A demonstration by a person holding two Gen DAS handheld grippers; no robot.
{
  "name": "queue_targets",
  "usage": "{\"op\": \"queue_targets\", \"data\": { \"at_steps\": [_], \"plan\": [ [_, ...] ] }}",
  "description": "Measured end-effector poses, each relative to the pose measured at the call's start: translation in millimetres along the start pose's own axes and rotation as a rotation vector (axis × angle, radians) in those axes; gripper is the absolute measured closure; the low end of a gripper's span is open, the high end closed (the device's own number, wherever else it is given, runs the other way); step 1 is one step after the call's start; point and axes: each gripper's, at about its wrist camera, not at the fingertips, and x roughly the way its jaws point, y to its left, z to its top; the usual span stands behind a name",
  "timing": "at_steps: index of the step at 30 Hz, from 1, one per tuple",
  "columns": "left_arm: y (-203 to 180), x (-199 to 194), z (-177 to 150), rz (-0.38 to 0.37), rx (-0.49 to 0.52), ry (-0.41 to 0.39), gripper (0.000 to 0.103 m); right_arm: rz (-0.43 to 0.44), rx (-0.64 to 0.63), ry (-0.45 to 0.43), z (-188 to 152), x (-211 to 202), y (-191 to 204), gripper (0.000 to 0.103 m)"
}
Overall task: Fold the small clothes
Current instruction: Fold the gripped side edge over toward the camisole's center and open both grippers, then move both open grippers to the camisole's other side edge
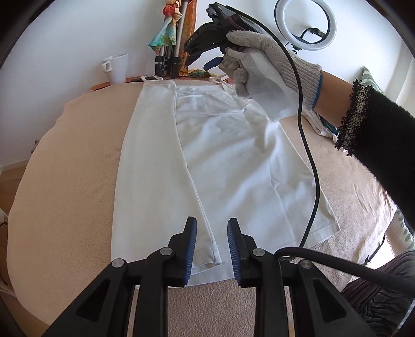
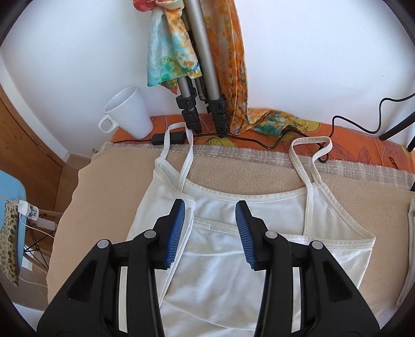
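A white strappy top lies flat on a beige blanket, its left side folded inward into a long strip. My left gripper hovers open over the bottom hem, the folded edge running between its blue pads without being pinched. In the right wrist view my right gripper stands open above the neckline of the top, its left pad beside the folded strap edge. Both thin straps reach toward the far edge. A gloved hand holds the right gripper over the far end.
A white mug, tripod legs draped with a colourful scarf, and black cables crowd the far edge. A ring light stands at the back right. A black cable hangs across the top's right side.
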Motion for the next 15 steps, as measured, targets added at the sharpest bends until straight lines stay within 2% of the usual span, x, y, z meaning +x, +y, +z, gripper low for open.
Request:
{"op": "queue_targets", "data": {
  "at_steps": [10,15],
  "plan": [
    [-42,-12,7,-0.017,0.092,-0.069,0.079,-0.021,0.031,-0.086,-13,-85,-55,0.058],
    [-64,-9,8,-0.083,0.109,-0.064,0.079,-0.017,0.100,-0.116,-37,-118,-101,0.058]
  ]
}}
